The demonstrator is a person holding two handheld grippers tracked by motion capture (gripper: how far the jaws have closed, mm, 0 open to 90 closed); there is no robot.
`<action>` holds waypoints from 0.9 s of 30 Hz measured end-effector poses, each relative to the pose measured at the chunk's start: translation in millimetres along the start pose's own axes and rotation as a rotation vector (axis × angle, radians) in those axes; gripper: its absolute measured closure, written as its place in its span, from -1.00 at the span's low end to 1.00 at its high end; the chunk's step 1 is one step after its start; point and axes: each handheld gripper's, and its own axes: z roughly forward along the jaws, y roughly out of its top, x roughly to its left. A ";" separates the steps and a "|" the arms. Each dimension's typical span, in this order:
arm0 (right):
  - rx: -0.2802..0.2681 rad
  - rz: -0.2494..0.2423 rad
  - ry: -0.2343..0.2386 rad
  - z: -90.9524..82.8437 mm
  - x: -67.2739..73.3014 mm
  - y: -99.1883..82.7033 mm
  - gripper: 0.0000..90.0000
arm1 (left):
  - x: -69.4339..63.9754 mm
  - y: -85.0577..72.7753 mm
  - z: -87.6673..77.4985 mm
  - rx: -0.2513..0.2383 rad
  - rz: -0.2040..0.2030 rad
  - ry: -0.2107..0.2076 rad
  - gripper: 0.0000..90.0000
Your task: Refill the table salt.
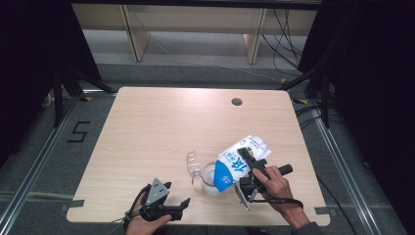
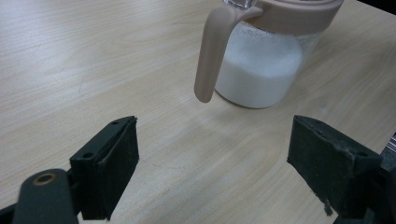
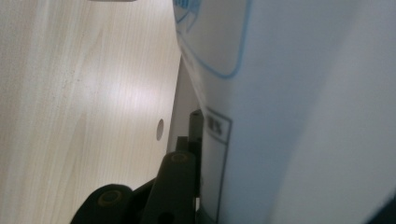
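Pale wood table w/ round hole, grey floor, right gripper gripping carton, left gripper wide.

pale wooden table on grey floor, dark curtains.

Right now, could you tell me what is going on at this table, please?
A person is pouring from a white-and-blue carton tipped over a small clear jar with a beige lid ring and handle. The right gripper is shut on the carton, its spout end low above the jar's mouth. The jar stands on the light wooden table, already more than half full of white contents, its clear flip lid open. The left gripper rests open nearby, holding nothing.
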 end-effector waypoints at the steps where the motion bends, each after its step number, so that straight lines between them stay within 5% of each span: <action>1: -0.007 0.017 0.004 0.5 0.6 -0.6 0.80 | 0.0 0.0 0.0 -0.001 -0.001 0.000 -0.65; 5: -0.032 -0.009 -0.003 1.6 -3.9 -1.4 0.80 | 0.1 0.1 0.1 0.002 0.000 0.000 -0.65; 7: 0.000 0.060 0.017 -0.3 0.2 -2.3 0.80 | 0.1 0.1 0.2 0.001 0.000 0.000 -0.65; 8: -0.018 0.026 0.011 0.8 -3.0 -2.6 0.80 | 0.1 0.0 0.3 0.000 -0.001 0.001 -0.65; 10: -0.022 0.033 0.012 0.9 -3.8 -3.1 0.80 | 0.1 0.0 0.1 0.001 -0.001 0.000 -0.65; 13: -0.006 0.091 0.023 0.3 -0.9 -4.3 0.81 | -0.2 -0.1 0.1 -0.001 -0.001 0.001 -0.65; 16: -0.025 0.025 0.017 0.9 -6.2 -4.3 0.83 | -0.4 -0.3 0.8 -0.003 -0.003 0.001 -0.65; 18: -0.030 0.060 0.024 1.1 -4.9 -4.9 0.83 | -0.9 0.0 0.0 -0.002 0.001 0.013 -0.65; 27: -0.027 0.076 0.036 1.1 -4.7 -3.4 0.85 | -0.4 0.0 0.1 0.004 0.000 0.002 -0.65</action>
